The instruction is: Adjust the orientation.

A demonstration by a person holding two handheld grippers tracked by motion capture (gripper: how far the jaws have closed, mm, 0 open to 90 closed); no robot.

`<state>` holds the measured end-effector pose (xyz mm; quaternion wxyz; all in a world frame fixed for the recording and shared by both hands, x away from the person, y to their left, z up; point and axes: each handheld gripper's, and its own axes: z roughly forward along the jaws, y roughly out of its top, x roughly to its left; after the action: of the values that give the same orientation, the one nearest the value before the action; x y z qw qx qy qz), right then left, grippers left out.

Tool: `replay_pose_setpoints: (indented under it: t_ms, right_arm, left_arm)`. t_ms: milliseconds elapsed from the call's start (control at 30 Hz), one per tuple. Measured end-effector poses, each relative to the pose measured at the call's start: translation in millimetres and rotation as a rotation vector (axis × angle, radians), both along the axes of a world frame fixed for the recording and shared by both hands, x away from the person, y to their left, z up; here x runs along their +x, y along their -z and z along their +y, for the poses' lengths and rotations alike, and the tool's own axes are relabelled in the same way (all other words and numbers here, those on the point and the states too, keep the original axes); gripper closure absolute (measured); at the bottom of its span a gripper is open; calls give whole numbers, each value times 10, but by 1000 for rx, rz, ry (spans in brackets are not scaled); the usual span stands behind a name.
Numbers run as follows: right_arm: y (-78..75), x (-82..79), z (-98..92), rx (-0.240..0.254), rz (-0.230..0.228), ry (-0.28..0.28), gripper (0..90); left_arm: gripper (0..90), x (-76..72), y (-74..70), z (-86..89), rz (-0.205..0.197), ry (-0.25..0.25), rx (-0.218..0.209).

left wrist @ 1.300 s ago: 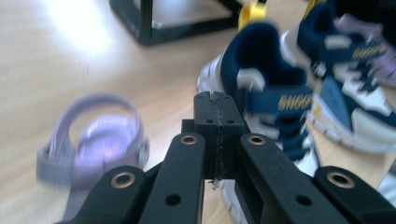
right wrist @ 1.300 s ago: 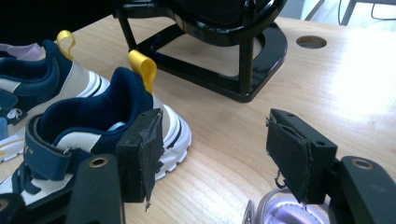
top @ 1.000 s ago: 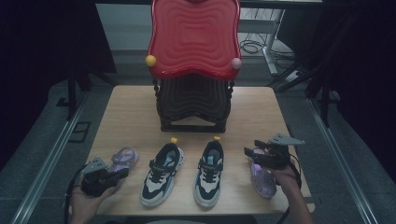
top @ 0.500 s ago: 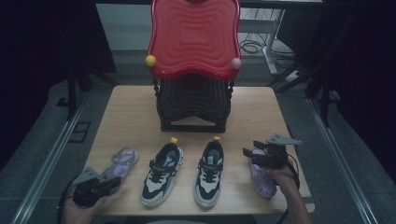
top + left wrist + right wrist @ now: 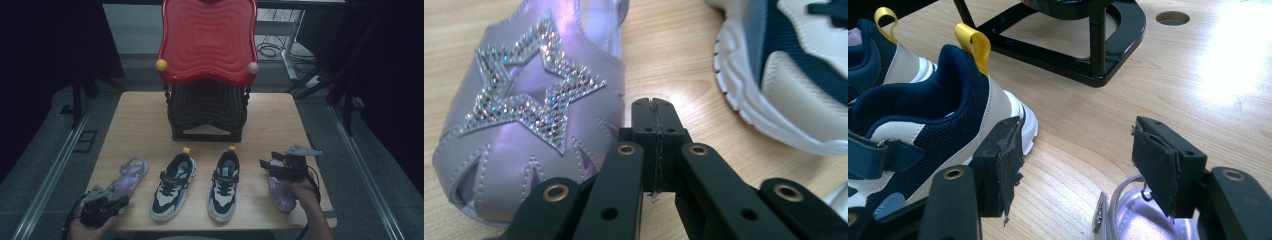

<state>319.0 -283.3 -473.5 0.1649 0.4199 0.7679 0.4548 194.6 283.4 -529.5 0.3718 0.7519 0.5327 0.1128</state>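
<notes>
The left tongs (image 5: 102, 207) have dropped back toward the near edge of the table (image 5: 140, 115), off the left purple sandal (image 5: 127, 176), and sit clenched on nothing beside its starred toe (image 5: 531, 95). The right purple sandal (image 5: 280, 192) lies at the table's right end, the right tongs (image 5: 267, 166) spread open above its heel strap (image 5: 1128, 197). It looks light and pliable; I'd pinch that strap. Two sneakers (image 5: 197, 185) sit between the sandals, a red stool (image 5: 207, 42) behind.
</notes>
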Motion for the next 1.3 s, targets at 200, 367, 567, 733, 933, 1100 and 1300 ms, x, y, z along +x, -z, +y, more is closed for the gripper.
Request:
replay_pose_setpoints:
  t_ms: [200,367,567,733,933,1100,1300]
  right_arm:
    - [9,1,-22,8,-1,22,377]
    - [8,-3,-25,11,-1,25,377]
    - [20,-1,-21,9,4,22,377]
    - [24,-8,-27,10,6,25,376]
    - [26,-6,-49,13,6,33,376]
    - [37,-10,-36,9,8,31,375]
    - [48,-6,-35,5,11,31,375]
  left_arm:
    - [899,16,1,15,2,-17,-10]
    - [899,29,-6,31,6,-12,-2]
    - [899,27,-21,43,1,-16,10]
    - [899,0,17,20,22,-9,33]
    - [899,-18,65,70,33,-26,12]
    - [898,16,32,118,41,-22,17]
    - [898,47,17,167,60,-15,22]
